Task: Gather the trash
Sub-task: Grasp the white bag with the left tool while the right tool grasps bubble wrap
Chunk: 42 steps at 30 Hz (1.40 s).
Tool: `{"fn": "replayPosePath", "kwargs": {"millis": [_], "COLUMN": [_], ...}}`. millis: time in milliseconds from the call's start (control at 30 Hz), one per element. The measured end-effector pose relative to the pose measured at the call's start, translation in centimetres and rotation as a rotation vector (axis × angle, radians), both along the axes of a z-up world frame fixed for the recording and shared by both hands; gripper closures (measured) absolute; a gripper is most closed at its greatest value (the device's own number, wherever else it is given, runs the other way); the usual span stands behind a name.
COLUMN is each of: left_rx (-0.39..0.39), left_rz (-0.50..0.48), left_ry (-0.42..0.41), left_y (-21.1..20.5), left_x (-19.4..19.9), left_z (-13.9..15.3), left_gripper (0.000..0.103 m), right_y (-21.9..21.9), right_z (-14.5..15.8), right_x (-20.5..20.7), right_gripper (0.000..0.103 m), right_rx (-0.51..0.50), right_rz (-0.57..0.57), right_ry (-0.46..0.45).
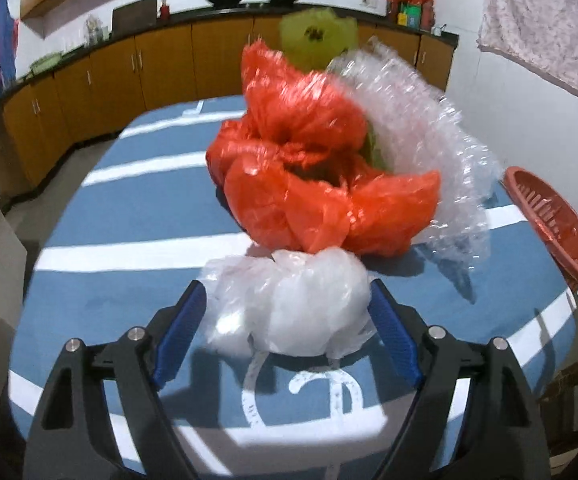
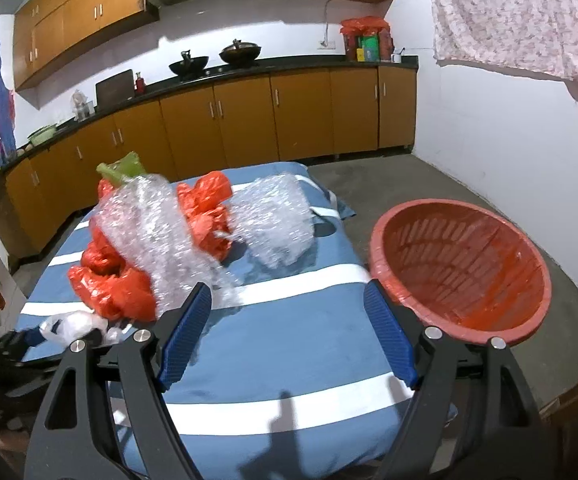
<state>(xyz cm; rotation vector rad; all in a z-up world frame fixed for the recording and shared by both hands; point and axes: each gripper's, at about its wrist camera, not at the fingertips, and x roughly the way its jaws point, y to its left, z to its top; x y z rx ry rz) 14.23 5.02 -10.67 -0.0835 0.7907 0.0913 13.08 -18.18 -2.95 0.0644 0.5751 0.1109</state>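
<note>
I found my left gripper point(image 1: 285, 312) spread wide, its 2 blue pads on either side of a crumpled white bag point(image 1: 289, 304) that lay on the striped blue cloth point(image 1: 129, 216). The pads stood at the bag's flanks; I could not confirm that either pressed into it, so I recorded the left gripper as released, with nothing yet gripped.

My right gripper point(image 2: 287, 312) was likewise released and empty, with only bare cloth between its pads. It hovered over the near part of the cloth point(image 2: 273, 344), between the trash heap and the basket.

Beyond the white bag, touching or just behind it, sat a bunched red bag point(image 1: 313, 176). A sheet of bubble wrap point(image 1: 441, 132) was draped against its far side, with a green bag point(image 1: 313, 40) showing behind. The right view showed a 2nd red bag point(image 2: 209, 212) and a 2nd piece of bubble wrap point(image 2: 277, 224) farther along the cloth.

The red basket point(image 2: 461, 264) stood at the cloth's edge, tilted with its mouth toward the camera, and appeared empty.

Assessment: collection was at its opening step, the 1st pickup. The next move called for closing the left pads on the white bag until the film bunched firmly, then carrying it across to the basket. Thin plastic may slip from a shallow pinch.
</note>
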Motion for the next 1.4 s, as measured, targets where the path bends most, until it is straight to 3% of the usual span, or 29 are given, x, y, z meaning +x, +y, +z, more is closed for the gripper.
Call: {"fn": "replayPosePath", "kwargs": {"millis": [67,267,533,633,800,867,933,1033,1400], "left_rx": [-0.035,-0.052,-0.031,-0.016,-0.014,-0.017,-0.018,-0.013,-0.014], "left_rz": [-0.003,-0.026,0.026,0.063,0.096,0.102,0.102,0.091,0.045], "left_ry": [0.013,-0.007,-0.042,-0.049,-0.063,-0.069,-0.074,-0.086,-0.125], "left_y": [0.8,2.1,5.6,7.0,8.5,8.6,8.5,8.2,6.1], "left_x": [0.3,0.1,-1.4,-1.1,-0.7,-0.6,-0.5,-0.2,-0.2], "left_z": [-0.7,-0.2,0.9,1.3,2.0,2.4,2.6,3.2,5.1], "left_gripper": [0.044,0.062,0.062,0.062,0.062,0.062,0.062,0.062,0.062], "right_y": [0.8,3.1,6.7,8.1,9.4,9.7,9.8,9.7,6.5], "right_z": [0.0,-0.6,-1.7,-2.1,-2.7,-3.2,-3.6,-3.4,-0.7], "right_x": [0.0,1.0,3.0,4.3,5.7,6.3,6.6,6.0,3.2], "right_gripper": [0.025,0.025,0.027,0.039,0.046,0.054,0.074,0.089,0.096], "right_rx": [-0.014,-0.012,-0.021,-0.020,-0.017,-0.021,-0.028,-0.030,0.033], "right_rz": [0.010,0.047,0.133,0.159,0.177,0.185,0.196,0.206,0.175], "right_ry": [0.001,0.015,0.038,0.060,0.095,0.123,0.142,0.129,0.048]}}
